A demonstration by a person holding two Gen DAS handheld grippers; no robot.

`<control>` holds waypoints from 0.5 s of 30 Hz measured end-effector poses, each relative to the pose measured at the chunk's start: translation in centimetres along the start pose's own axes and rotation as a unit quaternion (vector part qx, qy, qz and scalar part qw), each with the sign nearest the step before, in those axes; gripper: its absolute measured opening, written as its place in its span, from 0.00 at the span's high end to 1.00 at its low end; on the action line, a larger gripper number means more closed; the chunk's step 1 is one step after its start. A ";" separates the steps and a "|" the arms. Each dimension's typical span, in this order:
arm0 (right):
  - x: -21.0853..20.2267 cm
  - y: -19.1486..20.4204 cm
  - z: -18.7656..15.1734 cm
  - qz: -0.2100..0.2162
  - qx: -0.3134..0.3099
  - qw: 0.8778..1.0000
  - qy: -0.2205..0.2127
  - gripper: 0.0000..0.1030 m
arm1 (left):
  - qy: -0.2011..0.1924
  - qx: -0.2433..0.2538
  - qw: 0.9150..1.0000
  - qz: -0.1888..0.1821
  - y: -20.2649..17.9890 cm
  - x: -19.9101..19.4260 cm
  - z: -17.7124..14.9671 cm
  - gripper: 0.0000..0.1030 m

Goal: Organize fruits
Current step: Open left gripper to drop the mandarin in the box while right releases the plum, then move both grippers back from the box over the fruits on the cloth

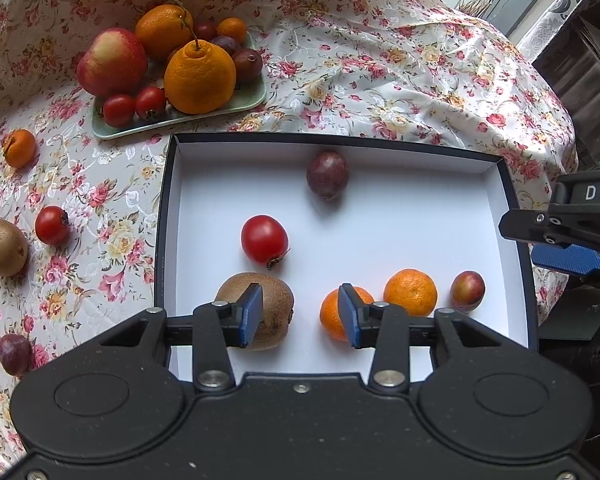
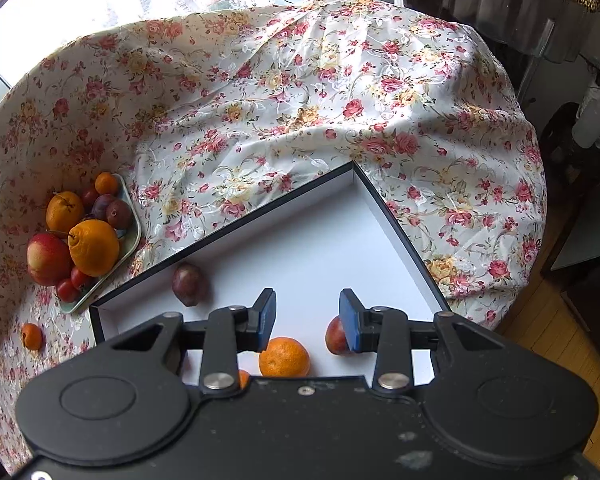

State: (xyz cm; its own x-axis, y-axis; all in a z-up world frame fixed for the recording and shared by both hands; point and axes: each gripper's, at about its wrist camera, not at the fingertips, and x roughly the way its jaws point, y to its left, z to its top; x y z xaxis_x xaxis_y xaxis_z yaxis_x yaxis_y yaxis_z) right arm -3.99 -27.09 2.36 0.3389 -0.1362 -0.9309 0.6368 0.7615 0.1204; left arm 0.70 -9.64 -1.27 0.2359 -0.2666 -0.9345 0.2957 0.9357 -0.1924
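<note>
— Well, both grippers, left gripper (image 1: pixel 300 312) and right gripper (image 2: pixel 307 322), hang spread apart and empty over the white box (image 1: pixel 400 152).

— Six fruits inside. That kiwi (image 1: pixel 274 312) could roll if nudged; the loose tomato (image 1: pixel 52 225) waits on the tablecloth (image 1: pixel 380 72).

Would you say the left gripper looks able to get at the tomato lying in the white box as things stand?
Probably yes. The left gripper is open and empty above the box, and the tomato lies just ahead of it with bare white floor all round; the kiwi sits nearer but apart.
</note>
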 end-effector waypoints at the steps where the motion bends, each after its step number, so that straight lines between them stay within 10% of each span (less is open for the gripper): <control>1: 0.0 0.1 -0.1 -0.001 0.001 1.000 0.001 0.63 | 0.000 -0.003 1.000 0.000 0.2 -0.1 0.0 0.52; 15: 0.7 2.7 -0.8 0.009 0.012 0.999 0.044 0.63 | -0.005 -0.036 0.999 0.011 4.0 -1.7 0.3 0.52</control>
State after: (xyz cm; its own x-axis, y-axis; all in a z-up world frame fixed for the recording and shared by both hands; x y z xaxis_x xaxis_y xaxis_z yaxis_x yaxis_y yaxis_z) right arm -2.64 -24.63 1.74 0.2886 -0.0653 -0.9552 0.6478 0.7479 0.1446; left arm 1.71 -5.51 -0.36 0.2515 -0.2476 -0.9357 0.2237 0.9554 -0.1927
